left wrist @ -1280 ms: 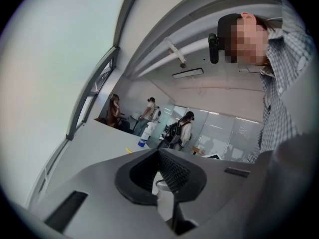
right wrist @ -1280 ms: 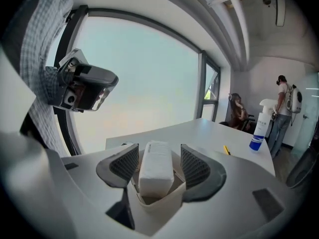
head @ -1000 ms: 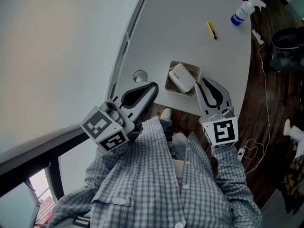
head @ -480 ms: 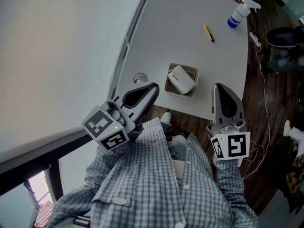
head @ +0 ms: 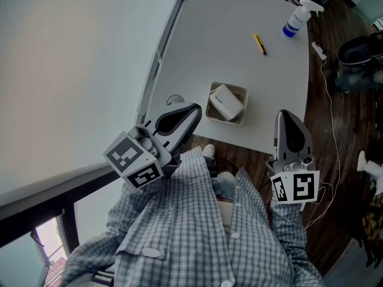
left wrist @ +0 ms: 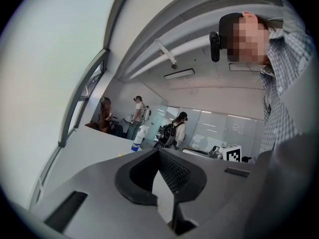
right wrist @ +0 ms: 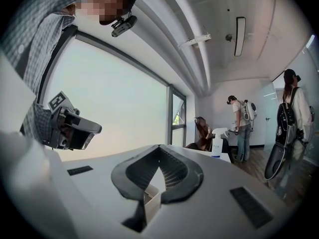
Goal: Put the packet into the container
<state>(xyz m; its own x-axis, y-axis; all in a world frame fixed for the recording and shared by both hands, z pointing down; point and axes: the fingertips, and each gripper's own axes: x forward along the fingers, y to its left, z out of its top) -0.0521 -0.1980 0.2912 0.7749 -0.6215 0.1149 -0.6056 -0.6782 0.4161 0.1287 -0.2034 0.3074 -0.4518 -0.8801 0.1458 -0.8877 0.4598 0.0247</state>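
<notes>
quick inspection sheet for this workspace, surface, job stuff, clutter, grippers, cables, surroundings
surface: white table
job's things: white packet lies inside the tan container
clutter: spray bottle and yellow pen, both at the far end, away from the container
grippers: left gripper and right gripper both shut, holding nothing, off the packet
cables: white cable on the floor, right of the table
surroundings: wood floor, window wall, people across the room
</notes>
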